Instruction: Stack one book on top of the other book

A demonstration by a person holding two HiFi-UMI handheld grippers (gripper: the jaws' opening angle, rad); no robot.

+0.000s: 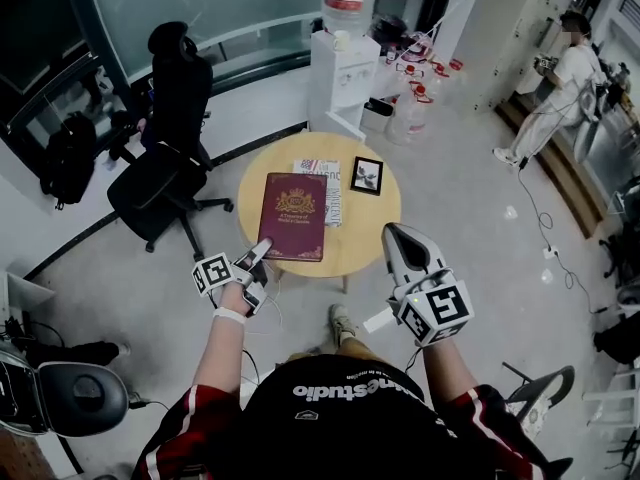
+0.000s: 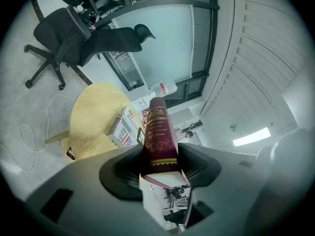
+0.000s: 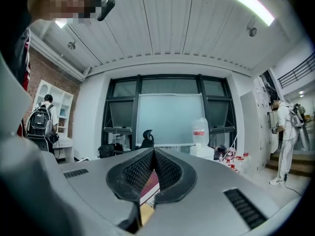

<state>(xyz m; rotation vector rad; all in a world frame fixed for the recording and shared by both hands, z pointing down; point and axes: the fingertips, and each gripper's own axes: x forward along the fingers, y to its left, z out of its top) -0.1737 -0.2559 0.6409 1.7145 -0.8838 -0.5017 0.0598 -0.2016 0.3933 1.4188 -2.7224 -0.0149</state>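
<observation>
A: Left side first. Edges, room?
B: Black office chair [image 1: 165,158] in the upper left of the head view, near the round table's [image 1: 385,218] left rim, with grey floor between them.
A: Left tongs?
B: The left gripper [image 1: 256,255] sits at the table's lower-left rim. Its jaws pinch the maroon book [image 1: 296,215] by the spine, at the near-left corner.
A: Book axis?
B: The long axis runs bottom to top of the frame, away from the wearer. Cover up, spine on the left. It overlaps the white book [image 1: 333,196], which pokes out at its upper right. Can't tell if they touch.
A: Middle, right?
B: A small framed picture [image 1: 367,175] lies flat just right of the white book. Bare wood below it, out to the right rim. The right gripper [image 1: 392,231] is at the lower-right rim, jaws pressed together at the tips, holding nothing.
A: Beyond?
B: A water dispenser [image 1: 338,78] stands at top centre, just behind the table's far edge.
</observation>
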